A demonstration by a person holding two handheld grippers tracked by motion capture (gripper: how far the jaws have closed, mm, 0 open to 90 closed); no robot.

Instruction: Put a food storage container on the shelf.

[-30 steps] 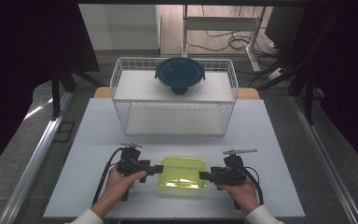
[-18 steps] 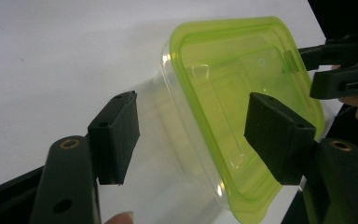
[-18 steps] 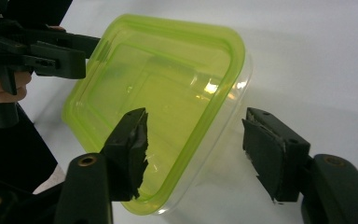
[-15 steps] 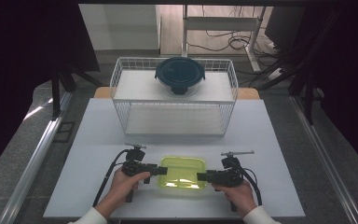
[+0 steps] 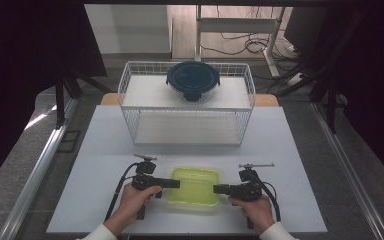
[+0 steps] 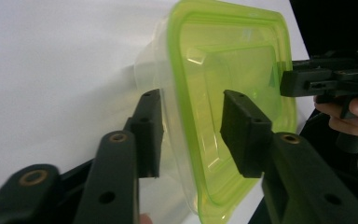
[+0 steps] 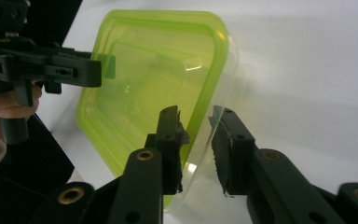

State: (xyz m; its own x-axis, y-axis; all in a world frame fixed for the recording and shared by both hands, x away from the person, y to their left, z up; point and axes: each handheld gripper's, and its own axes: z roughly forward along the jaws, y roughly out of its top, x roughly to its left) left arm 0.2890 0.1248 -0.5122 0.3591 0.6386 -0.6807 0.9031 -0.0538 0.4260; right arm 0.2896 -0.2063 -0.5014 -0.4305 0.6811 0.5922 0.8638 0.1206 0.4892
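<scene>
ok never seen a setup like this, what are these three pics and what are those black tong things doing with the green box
A person sits at a white table, holding a hand-held two-jaw gripper in each hand. One picture looks down from above; the other two come from cameras riding on each gripper. The left gripper and right gripper meet a clear container with a green lid from opposite sides. Each gripper's open jaws straddle the lid's rim without clamping it. Behind stands a white wire basket with a round dark-lidded container on top.
</scene>
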